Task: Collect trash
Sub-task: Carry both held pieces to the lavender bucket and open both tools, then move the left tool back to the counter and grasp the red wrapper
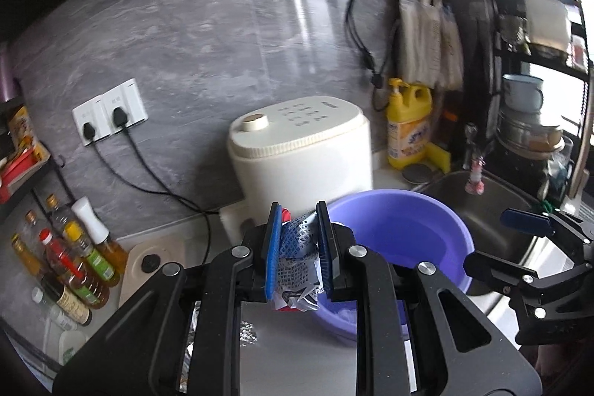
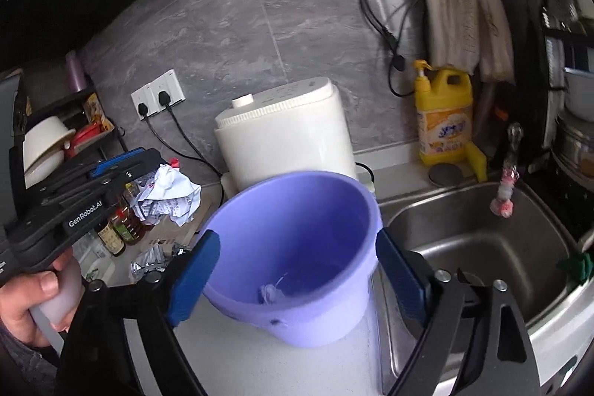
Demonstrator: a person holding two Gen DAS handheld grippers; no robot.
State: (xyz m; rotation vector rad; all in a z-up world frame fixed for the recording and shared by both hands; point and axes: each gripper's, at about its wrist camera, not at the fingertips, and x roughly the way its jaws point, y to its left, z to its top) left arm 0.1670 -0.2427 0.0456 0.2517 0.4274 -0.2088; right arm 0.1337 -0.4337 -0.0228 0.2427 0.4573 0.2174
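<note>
Over counter | left gripper (image 1: 297, 247) jaws clamp wrapper (image 1: 297, 258) | right gripper (image 2: 297, 281) wide, straddling bucket (image 2: 297, 210)

Setting: home kitchen. Evidence: steel sink (image 2: 482, 247) set in white counter (image 2: 260, 359), tap (image 2: 514, 140) above. Grey tiled wall (image 1: 185, 36) with twin sockets (image 1: 111, 112), both plugged. Cream cooker (image 1: 300, 147) against wall. Yellow detergent jug (image 1: 408, 125) with sponge (image 1: 440, 156) beside sink. Oil and sauce bottles (image 1: 74, 255) grouped at counter's left end. Rack (image 1: 538, 62) at right stacked with pots, mug. Cloths (image 2: 460, 36) hang from hooks.
</note>
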